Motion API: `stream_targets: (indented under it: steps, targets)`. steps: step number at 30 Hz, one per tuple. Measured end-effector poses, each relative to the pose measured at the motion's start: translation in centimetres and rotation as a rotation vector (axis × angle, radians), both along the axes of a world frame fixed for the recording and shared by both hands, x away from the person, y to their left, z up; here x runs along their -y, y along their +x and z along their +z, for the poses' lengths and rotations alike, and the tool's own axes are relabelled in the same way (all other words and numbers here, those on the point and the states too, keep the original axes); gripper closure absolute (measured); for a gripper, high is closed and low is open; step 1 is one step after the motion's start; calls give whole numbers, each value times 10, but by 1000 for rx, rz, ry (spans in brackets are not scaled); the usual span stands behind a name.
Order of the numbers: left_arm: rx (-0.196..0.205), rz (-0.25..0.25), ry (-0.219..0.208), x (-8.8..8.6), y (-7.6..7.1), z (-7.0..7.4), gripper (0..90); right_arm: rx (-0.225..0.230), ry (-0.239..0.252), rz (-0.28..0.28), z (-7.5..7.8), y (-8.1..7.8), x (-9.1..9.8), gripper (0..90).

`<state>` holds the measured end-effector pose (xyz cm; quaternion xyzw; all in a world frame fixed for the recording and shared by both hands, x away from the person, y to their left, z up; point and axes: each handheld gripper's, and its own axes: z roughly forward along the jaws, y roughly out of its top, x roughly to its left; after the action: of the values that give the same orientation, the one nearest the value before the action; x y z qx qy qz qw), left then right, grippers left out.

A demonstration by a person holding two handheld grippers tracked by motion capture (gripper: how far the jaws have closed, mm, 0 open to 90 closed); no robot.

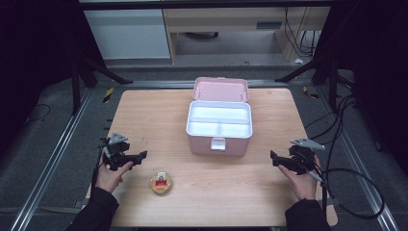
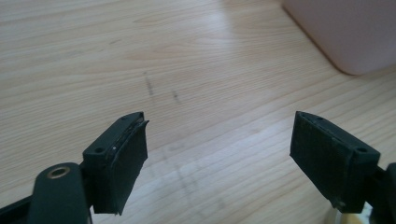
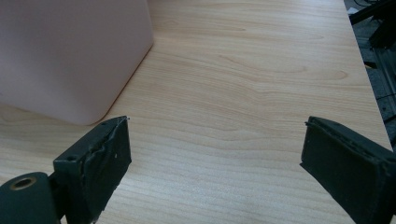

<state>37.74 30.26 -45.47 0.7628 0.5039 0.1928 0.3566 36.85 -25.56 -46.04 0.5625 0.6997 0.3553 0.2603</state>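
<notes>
Jaws on your left gripper (image 1: pixel 143 155) stand apart with nothing between them, over bare table (image 1: pixel 144 110); your right gripper (image 1: pixel 273 157) likewise gapes empty. Both point inward from 8 and 4 o'clock. Near your left gripper, at 7 o'clock, sits the small round container (image 1: pixel 161 183). At 12 o'clock the pink box (image 1: pixel 219 127) stands with its lid up.

High view looks down; both gripper views skim the table (image 1: pixel 144 120) close, sharing the pink box (image 1: pixel 219 139).
</notes>
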Motion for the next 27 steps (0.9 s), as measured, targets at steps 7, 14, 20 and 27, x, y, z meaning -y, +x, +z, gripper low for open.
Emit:
stream_targets:
  steps: [7, 14, 20, 27]
  targets:
    - [9, -72, 52, 17, -16, 3, 191, 3, 0, 9, 4, -2, -3, 104]
    - [-20, -150, 63, 32, -26, 0, 182, 1, -27, 48, 5, -5, -16, 113]
    - [-45, -195, 86, 42, -31, 0, 173, -23, -37, 59, 1, -5, -17, 117]
    - [-80, -250, 134, 51, -38, -3, 161, -46, -77, 75, -4, -6, -21, 118]
